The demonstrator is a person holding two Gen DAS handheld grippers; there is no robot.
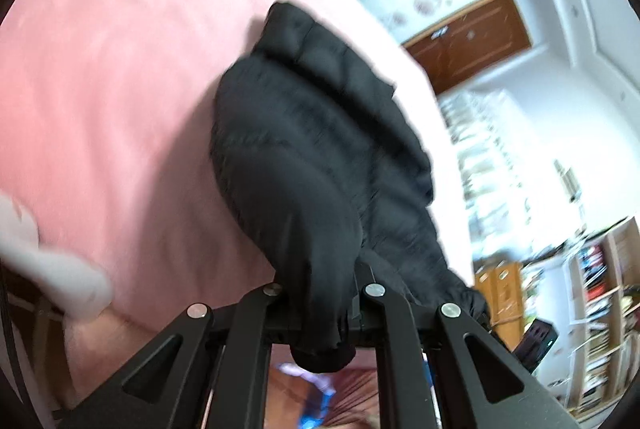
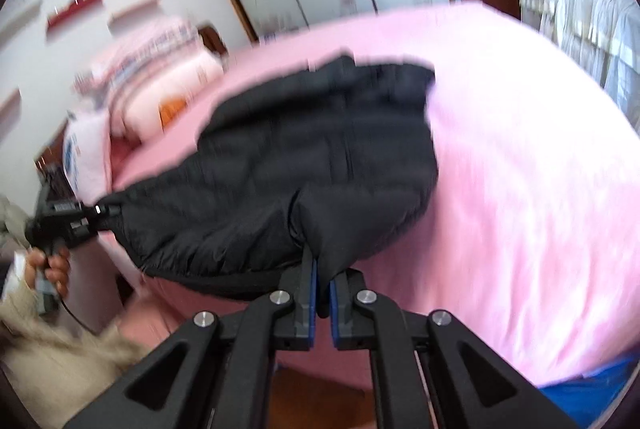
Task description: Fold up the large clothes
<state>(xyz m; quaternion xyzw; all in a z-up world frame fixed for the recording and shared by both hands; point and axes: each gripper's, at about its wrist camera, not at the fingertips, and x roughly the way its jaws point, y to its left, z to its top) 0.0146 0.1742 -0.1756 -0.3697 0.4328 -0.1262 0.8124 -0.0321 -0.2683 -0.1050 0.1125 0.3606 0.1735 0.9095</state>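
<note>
Now the black puffer jacket [image 2: 320, 157] is held up just above the pink bed [image 2: 520, 189], one hem corner pinched by each tool, left tool [image 1: 320, 313] and right tool [image 2: 322, 293]; both corners should be carried level toward the collar end.

Both wrist cams close-in, angled down along their fingers. Both see the puffy black quilted jacket [image 1: 320, 157] [image 2: 320, 165] on the pink-sheeted bed [image 1: 120, 89] [image 2: 520, 189]. Right cam also catches the left gripper [image 2: 102, 213].

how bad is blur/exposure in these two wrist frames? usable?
Left wrist: fisheye bend, black jacket and shelves smeared, window area blown out; left gripper frame sharp. Right wrist: pink bed and jacket edges streaked, right gripper crisp. Usable for grasp, weak on fabric detail.
</note>
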